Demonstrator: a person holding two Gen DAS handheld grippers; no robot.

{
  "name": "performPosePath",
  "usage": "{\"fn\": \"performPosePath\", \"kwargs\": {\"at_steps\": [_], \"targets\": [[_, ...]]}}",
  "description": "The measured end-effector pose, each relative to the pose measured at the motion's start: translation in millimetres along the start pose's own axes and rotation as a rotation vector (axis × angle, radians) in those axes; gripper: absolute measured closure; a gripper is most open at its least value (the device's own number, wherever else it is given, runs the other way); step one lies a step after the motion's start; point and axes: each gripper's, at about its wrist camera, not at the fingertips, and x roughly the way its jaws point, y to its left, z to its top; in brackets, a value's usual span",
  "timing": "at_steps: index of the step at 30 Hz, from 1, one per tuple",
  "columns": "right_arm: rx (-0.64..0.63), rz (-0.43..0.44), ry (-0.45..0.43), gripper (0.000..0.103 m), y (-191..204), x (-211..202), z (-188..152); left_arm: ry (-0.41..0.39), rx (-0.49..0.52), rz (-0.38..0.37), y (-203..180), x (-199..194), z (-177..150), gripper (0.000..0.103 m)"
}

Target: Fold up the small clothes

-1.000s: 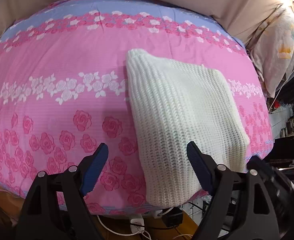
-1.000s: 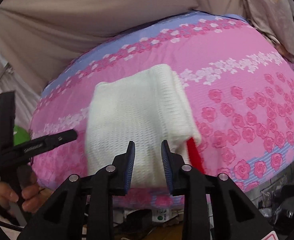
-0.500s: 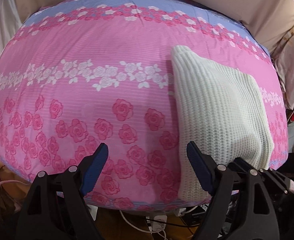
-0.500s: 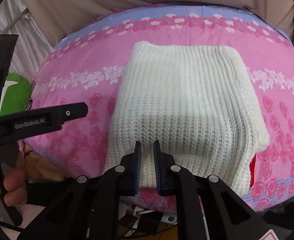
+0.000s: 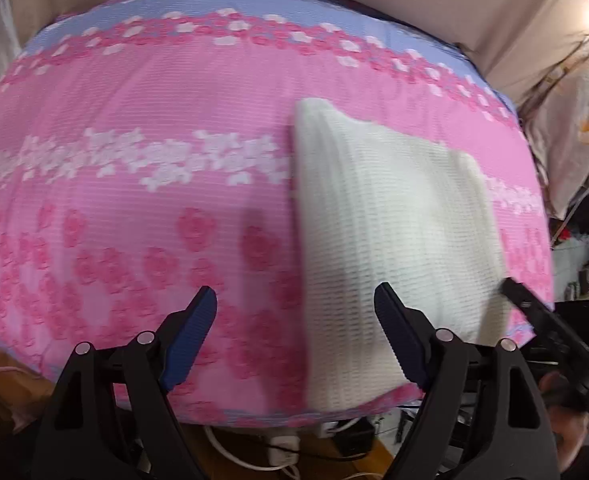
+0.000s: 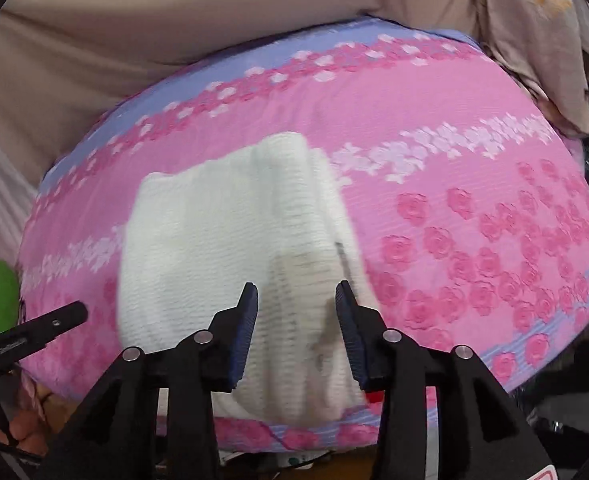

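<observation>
On the pink rose-print bed cover [image 5: 134, 208] a folded white knit garment [image 5: 390, 232] lies flat near the front edge, toward its right side in the left wrist view. The left claw [image 5: 294, 320] hangs spread wide over the cover just beside the garment's left edge, gripping nothing. The right claw [image 6: 296, 316] is opening above the garment's near edge, its pads clear of the knit.

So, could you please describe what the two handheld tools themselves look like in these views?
Both match: the left tool and right tool have black, angular plastic arms with silver rivets, ending in dark blue ribbed pads. The right one shows a red-outlined label at its base. No sleeves are visible.
</observation>
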Motion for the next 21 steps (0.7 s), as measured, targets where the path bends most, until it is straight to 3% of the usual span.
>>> {"fn": "performPosePath", "kwargs": {"at_steps": [1, 3, 4, 5, 8, 11, 14, 15, 21], "targets": [[0.026, 0.025, 0.025, 0.052, -8.7, 9.8, 2.7, 0.005, 0.005, -0.017, -7.1, 4.7, 1.5, 0.022], [0.046, 0.064, 0.067, 0.05, -15.1, 29.9, 1.1, 0.02, 0.019, -0.018, -20.4, 19.8, 2.9, 0.022], [0.048, 0.089, 0.089, 0.057, -15.1, 38.4, -1.0, 0.034, 0.027, -0.005, -25.1, 27.4, 3.2, 0.022], [0.058, 0.113, 0.097, 0.078, -11.1, 42.2, -2.5, 0.051, 0.032, 0.006, -28.7, 33.9, 3.1, 0.023], [0.049, 0.136, -0.021, 0.083, -3.4, 1.9, 3.7, 0.038, 0.026, -0.003, -37.4, 29.2, 4.7, 0.024], [-0.011, 0.082, -0.1, 0.082, -6.9, -21.3, 7.3, 0.013, 0.042, 0.024, -43.2, 29.0, 3.8, 0.023], [-0.076, -0.015, 0.056, 0.081, -19.7, 39.3, -2.7, 0.075, 0.047, 0.033, -47.1, 51.9, -0.6, 0.023], [-0.077, -0.008, 0.073, 0.08, -20.7, 48.2, -6.8, 0.081, 0.052, 0.047, -48.0, 56.9, -3.3, 0.021], [-0.097, -0.022, -0.077, 0.072, -3.7, -16.4, 2.1, 0.06, 0.044, 0.088, -50.4, 59.1, -3.0, 0.021]]}}
